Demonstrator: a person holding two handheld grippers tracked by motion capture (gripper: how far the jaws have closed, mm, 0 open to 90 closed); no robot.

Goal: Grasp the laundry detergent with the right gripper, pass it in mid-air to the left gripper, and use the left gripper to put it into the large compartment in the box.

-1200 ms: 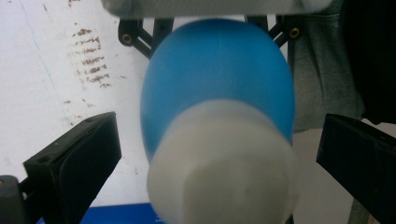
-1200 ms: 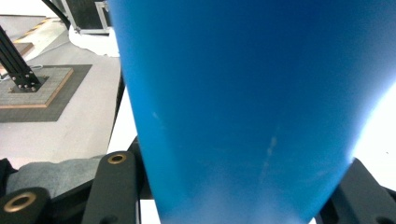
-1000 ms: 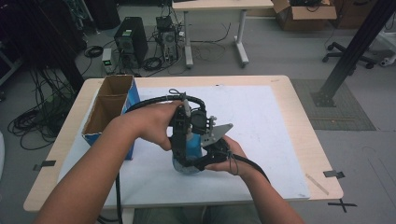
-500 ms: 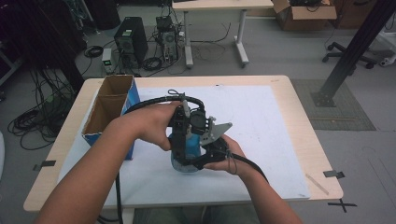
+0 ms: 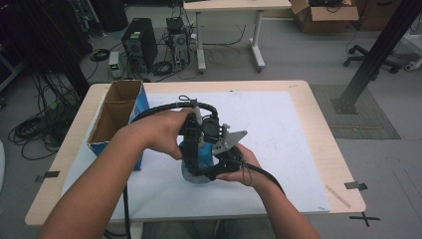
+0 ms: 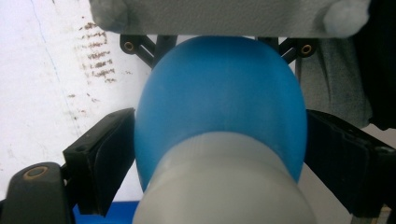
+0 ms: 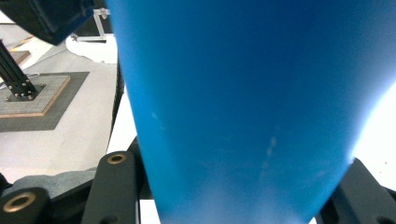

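High view: both grippers stay where they were a second ago, left gripper (image 5: 195, 149) and right gripper (image 5: 219, 167) clamped on the blue bottle (image 5: 191, 172) near the table's (image 5: 318, 149) middle, so the grip looks settled.

Left gripper view: jaws press the blue bottle's (image 6: 219, 107) sides.

Right gripper view: jaws flank its body (image 7: 233, 116).

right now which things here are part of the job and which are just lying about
In the job:
- blue bottle with a pale cap end
- left gripper, fingers on either side of the bottle
- right gripper, fingers on either side of the bottle

Lying about:
- open cardboard box at the table's left edge
- white sheet on the table
- black tape pieces on the table edge
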